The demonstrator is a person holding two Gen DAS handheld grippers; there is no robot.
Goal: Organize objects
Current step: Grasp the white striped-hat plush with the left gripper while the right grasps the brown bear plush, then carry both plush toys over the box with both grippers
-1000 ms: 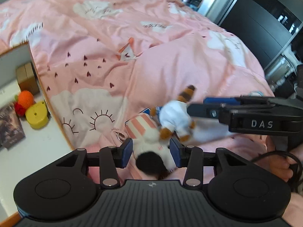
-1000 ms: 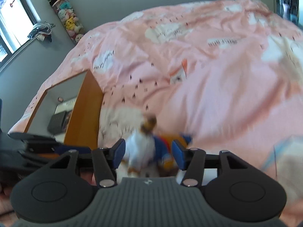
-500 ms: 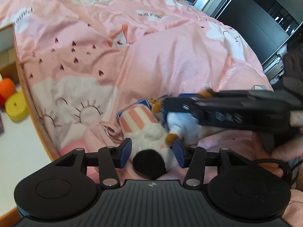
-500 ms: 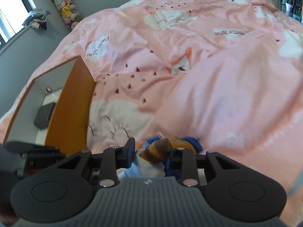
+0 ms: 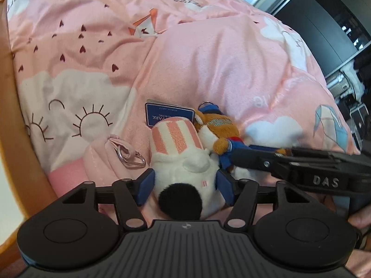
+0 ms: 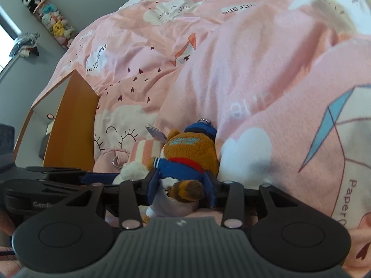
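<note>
A white plush with a pink striped hat (image 5: 183, 162) lies on the pink duvet (image 5: 208, 58), between the pads of my left gripper (image 5: 185, 180). Its jaws are opening, and the pads stand just at the plush's sides without squeezing it. Right beside it lies a brown bear in a blue jacket (image 6: 190, 148), head toward the duvet fold. My right gripper (image 6: 182, 183) has its pads still against the jacket while its jaws are opening. The bear (image 5: 218, 127) and a right fingertip (image 5: 255, 159) also show in the left wrist view.
A blue tag (image 5: 167, 115) peeks from behind the striped hat. A pink pouch with a metal heart clasp (image 5: 129, 159) lies left of the plush. The wooden bed edge (image 6: 74, 125) and a recessed shelf are at left. Dark cabinets (image 5: 324, 23) stand at far right.
Both grippers sank toward the duvet with their toys. The left jaws widened around the white plush. The right jaws narrowed on the bear, then widened a little; both toys now lie side by side.
</note>
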